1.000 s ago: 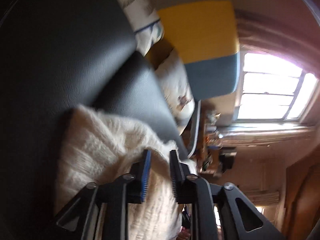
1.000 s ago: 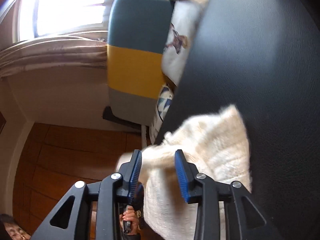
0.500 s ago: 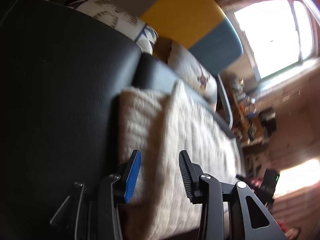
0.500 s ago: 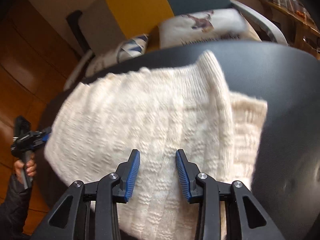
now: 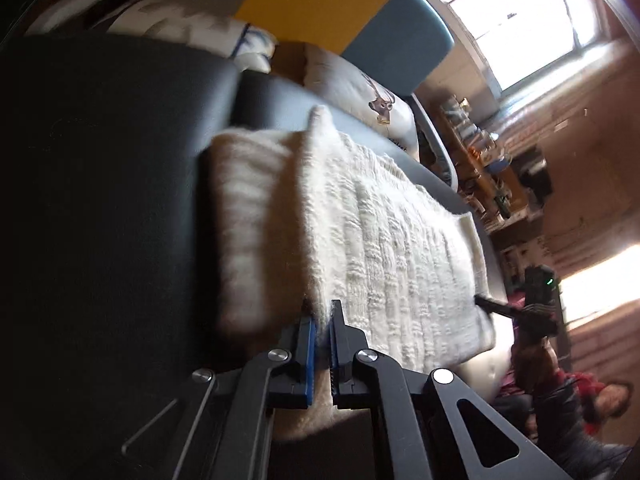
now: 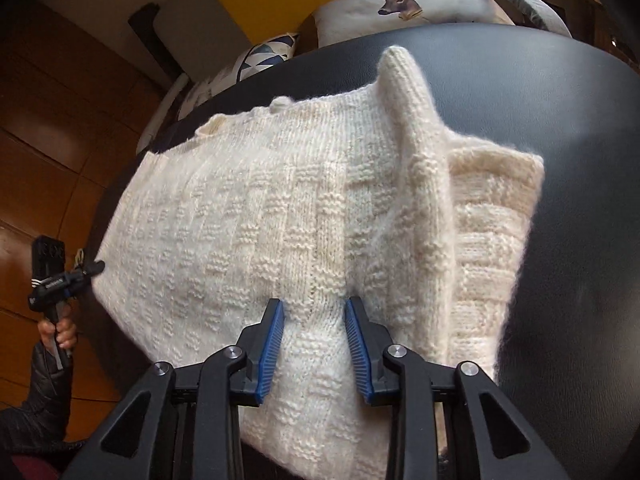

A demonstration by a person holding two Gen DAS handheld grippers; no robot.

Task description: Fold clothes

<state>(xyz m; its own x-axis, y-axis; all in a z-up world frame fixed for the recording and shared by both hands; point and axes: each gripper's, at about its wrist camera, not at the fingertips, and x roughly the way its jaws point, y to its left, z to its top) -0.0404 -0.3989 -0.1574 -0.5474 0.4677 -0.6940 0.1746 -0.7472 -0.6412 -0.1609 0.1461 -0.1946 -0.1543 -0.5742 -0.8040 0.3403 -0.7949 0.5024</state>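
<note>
Your left tool (image 5: 323, 322) has just closed & is clamped on the near edge of the cream knit sweater (image 6: 280, 208), w/ fabric between the blue pads. Sweater lies on the black table (image 6: 560, 80), one side folded over, reaching its near edge. Your right tool (image 6: 315, 322) has been narrowing, pads still apart over the knit, not pinching
</note>
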